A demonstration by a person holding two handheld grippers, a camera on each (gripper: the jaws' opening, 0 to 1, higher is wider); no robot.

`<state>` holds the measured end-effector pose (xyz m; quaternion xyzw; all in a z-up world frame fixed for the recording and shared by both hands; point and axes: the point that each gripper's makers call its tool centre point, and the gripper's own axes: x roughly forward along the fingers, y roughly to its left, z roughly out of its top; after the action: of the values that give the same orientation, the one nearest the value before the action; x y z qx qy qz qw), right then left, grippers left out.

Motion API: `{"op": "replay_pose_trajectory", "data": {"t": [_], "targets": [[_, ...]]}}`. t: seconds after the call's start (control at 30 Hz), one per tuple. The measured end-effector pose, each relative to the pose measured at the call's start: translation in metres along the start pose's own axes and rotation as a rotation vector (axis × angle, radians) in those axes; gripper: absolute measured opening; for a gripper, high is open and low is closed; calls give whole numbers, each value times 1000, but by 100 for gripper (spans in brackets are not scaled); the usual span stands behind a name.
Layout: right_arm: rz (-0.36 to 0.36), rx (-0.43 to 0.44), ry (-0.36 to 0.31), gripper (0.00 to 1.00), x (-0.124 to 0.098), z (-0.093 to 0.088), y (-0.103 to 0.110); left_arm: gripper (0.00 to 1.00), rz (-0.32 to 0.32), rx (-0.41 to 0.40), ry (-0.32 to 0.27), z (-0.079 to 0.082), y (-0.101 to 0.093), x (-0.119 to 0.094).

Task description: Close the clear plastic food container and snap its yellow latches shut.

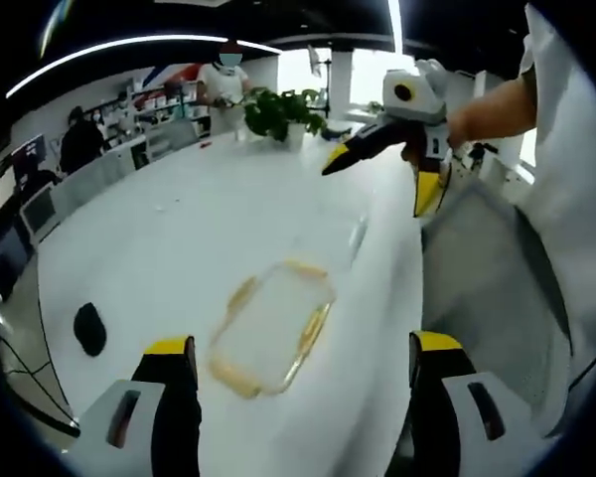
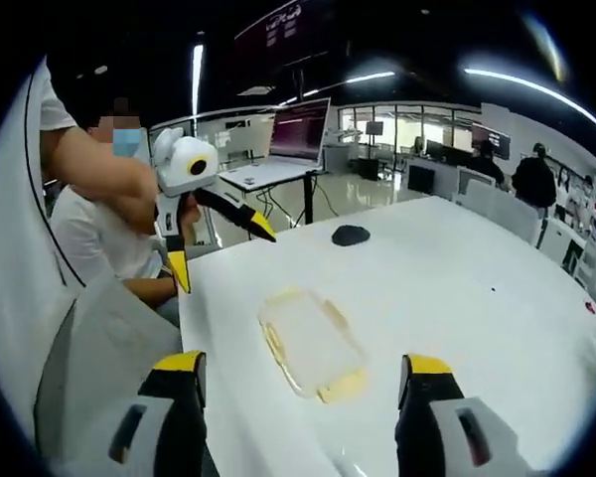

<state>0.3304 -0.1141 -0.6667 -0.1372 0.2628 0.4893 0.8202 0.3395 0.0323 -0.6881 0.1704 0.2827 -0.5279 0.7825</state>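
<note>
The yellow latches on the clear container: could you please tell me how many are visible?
4, one on each side of the clear container: far, right, near and left in the left gripper view. None looks hidden.

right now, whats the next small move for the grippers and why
Probably lower both toward the clear container: it sits on the white table untouched, while the left gripper and right gripper hang above it, jaws open, clear of its yellow latches.

Container point(image 1: 270, 328) latches blurred, perhaps unfastened
</note>
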Motion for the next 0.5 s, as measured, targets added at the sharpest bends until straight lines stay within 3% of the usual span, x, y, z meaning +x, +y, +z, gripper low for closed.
{"op": "replay_pose_trajectory", "data": {"t": [0.5], "targets": [[16, -56, 46, 75, 12, -11, -16, 85, -50, 96, 100, -18, 11, 10]]}}
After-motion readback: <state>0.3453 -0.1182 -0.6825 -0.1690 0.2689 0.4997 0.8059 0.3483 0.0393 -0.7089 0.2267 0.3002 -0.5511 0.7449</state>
